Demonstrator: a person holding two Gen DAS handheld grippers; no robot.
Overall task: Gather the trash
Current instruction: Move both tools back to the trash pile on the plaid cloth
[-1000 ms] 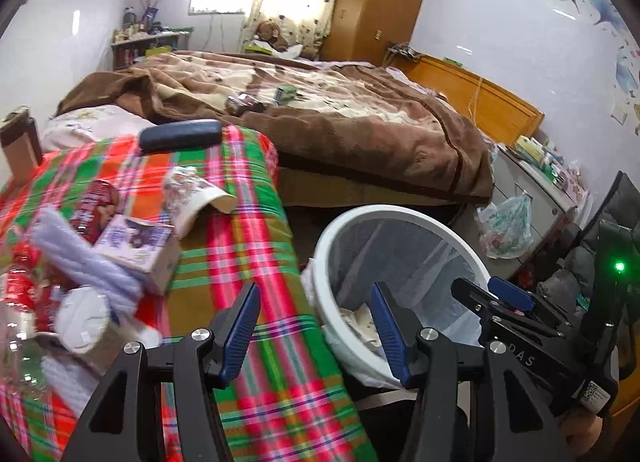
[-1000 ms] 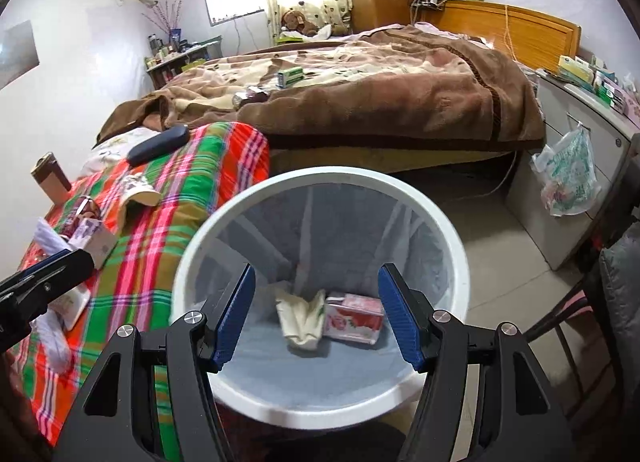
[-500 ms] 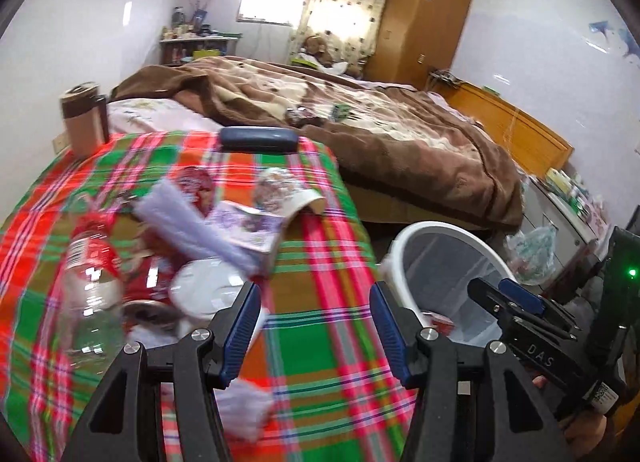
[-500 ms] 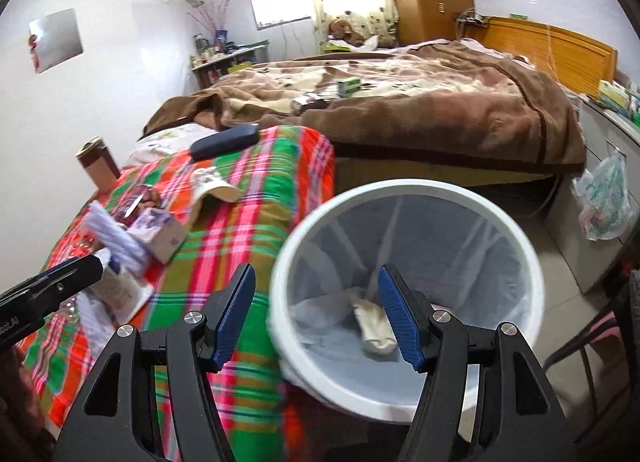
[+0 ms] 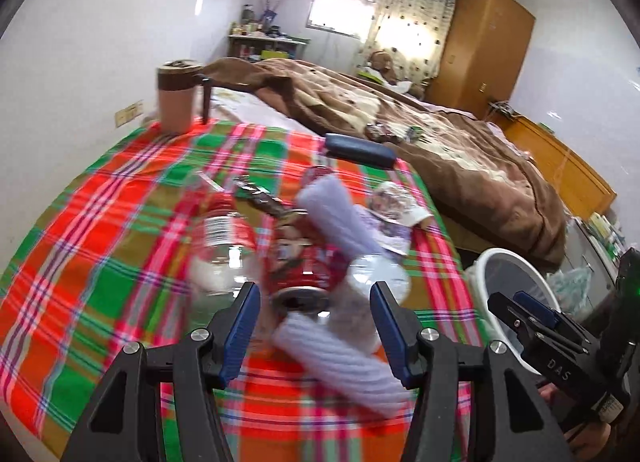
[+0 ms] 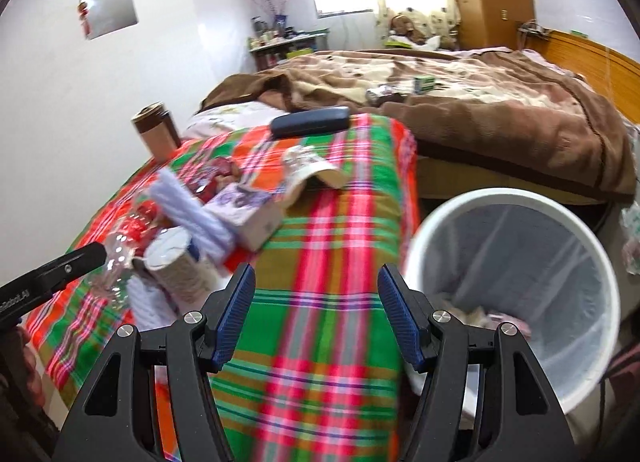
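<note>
Both my claws have swung away from the bin and over the plaid cloth since a moment ago; the pile of rubbish now sits straight ahead of my left claw [image 5: 314, 326] instead of off to its side. That claw's blades stand wide apart with nothing between them. Just beyond its tips lies a red can [image 5: 302, 268], its open mouth toward me, with a clear plastic bottle [image 5: 222, 254] just left of it and a white lid [image 5: 378, 274] just right. A pale lilac ribbed roll [image 5: 344, 366] lies right under the blades, and a second one [image 5: 338, 218] slants across the can farther out. Everything here is blurred.

My right claw [image 6: 316, 316] is also spread wide and holds nothing, hanging above bare plaid cloth [image 6: 320, 246]. The white bin [image 6: 516, 294] stands just to its right, off the table edge, with crumpled scraps at its bottom. A small purple carton [image 6: 250, 208] and a paper cup on its side [image 6: 312, 168] lie ahead and to the left.
</note>
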